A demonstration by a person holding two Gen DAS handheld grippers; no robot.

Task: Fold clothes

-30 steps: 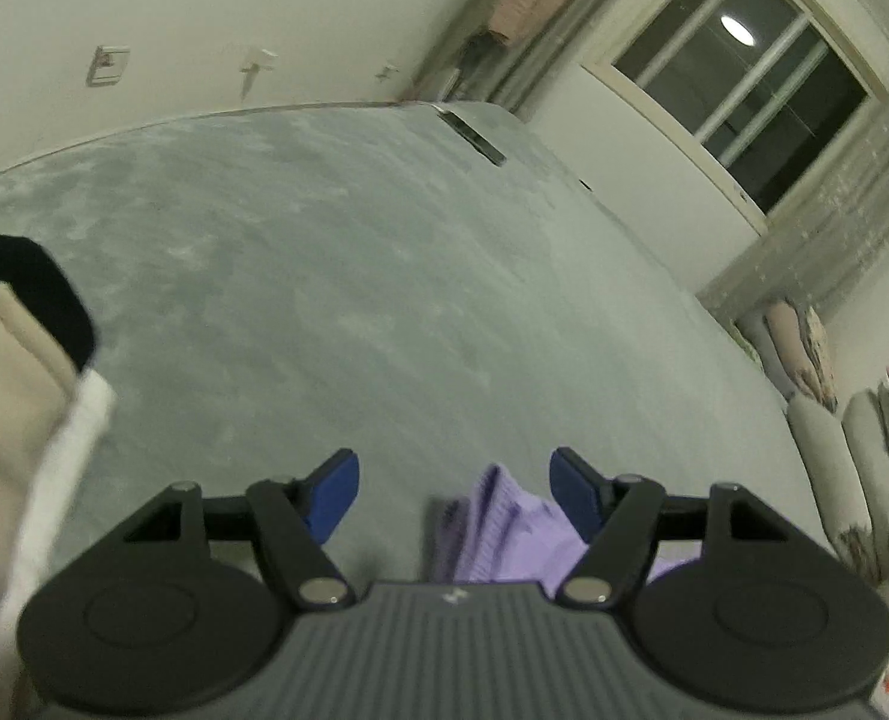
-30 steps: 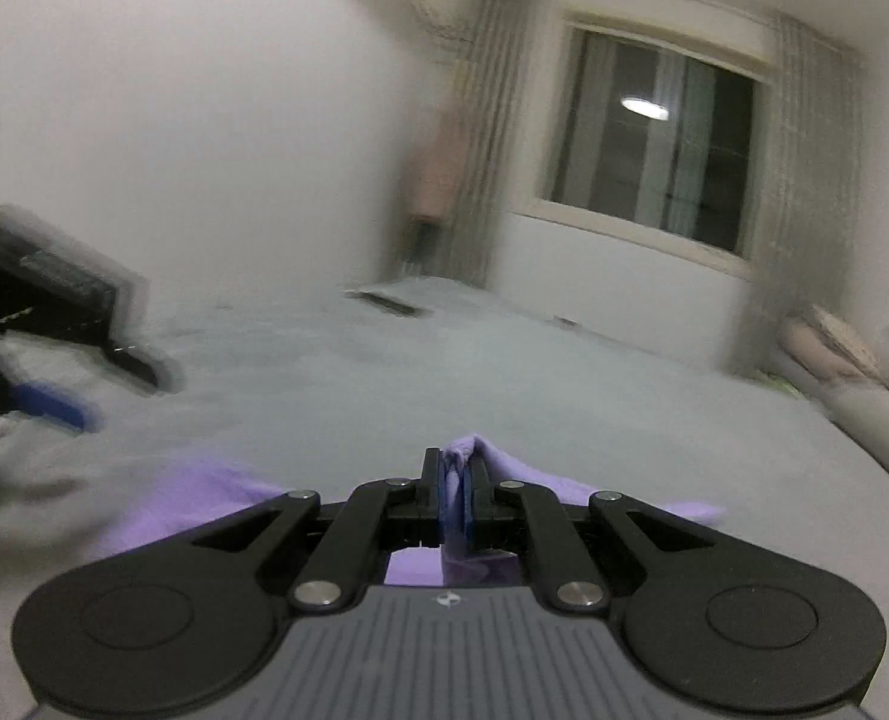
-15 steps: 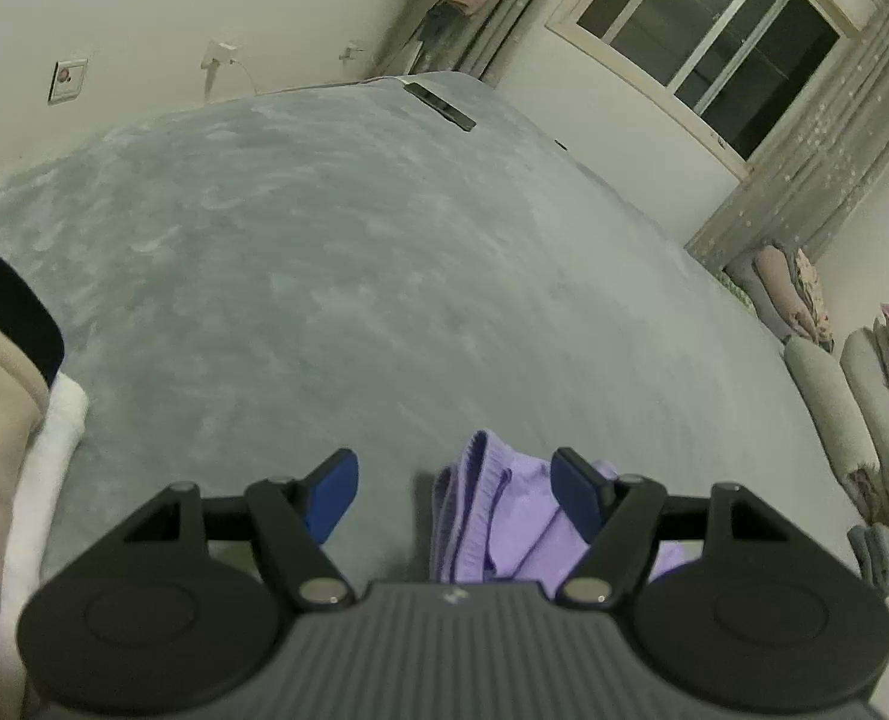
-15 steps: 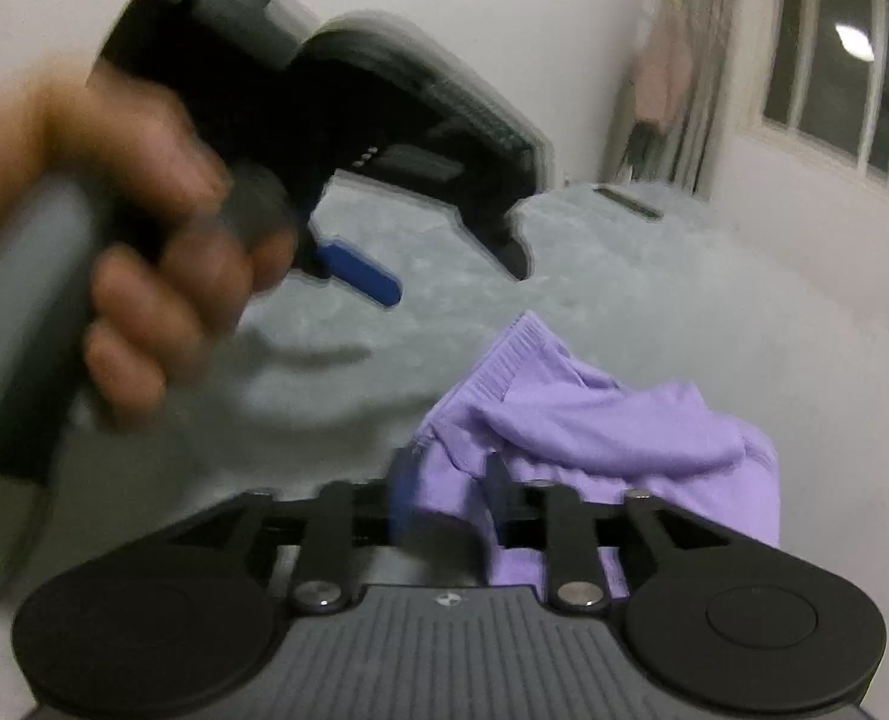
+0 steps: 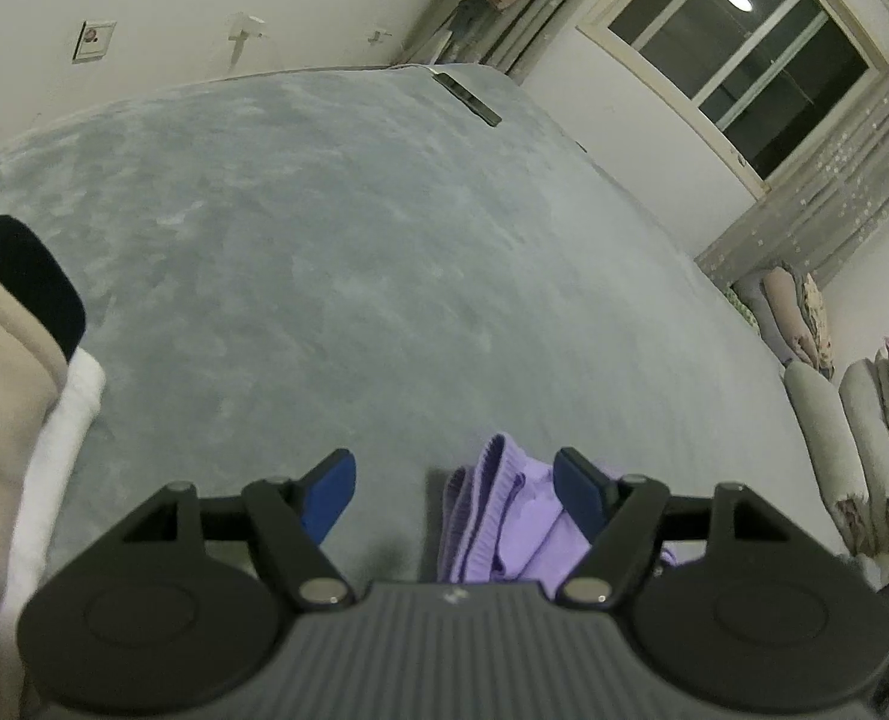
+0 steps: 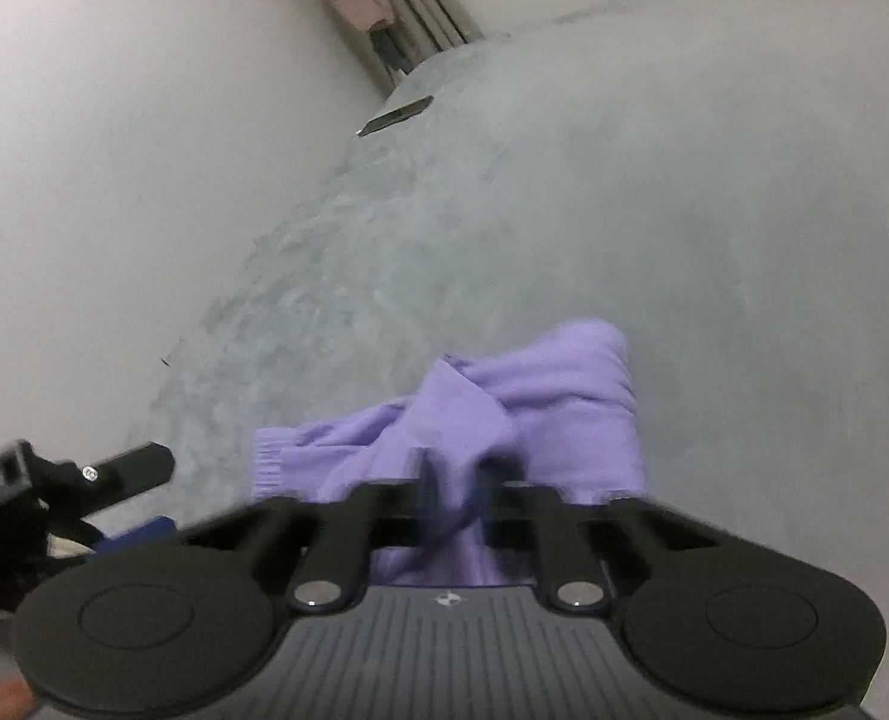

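A purple knit garment (image 6: 540,396) lies crumpled on the grey bed cover (image 6: 624,210). My right gripper (image 6: 459,480) is low over its near edge, blurred by motion. Its jaws are closing, and a fold of the purple cloth is pinched between them. In the left wrist view the garment's ribbed hem (image 5: 492,510) lies between the blue pads (image 5: 327,495), nearer the right one and untouched. My left gripper (image 5: 453,492) is open above the cover. It also shows at the lower left of the right wrist view as the left gripper (image 6: 150,498).
A stack of folded clothes (image 5: 6,396), beige, black and white, sits at the left edge. A dark flat bar (image 5: 468,99) lies at the far end of the bed by the wall. Pillows (image 5: 852,420) line the right side under a curtained window.
The right gripper rolled and swung across, let go of the purple garment's edge for a moment and closed on a fold of it. The left gripper stayed open and hardly moved.
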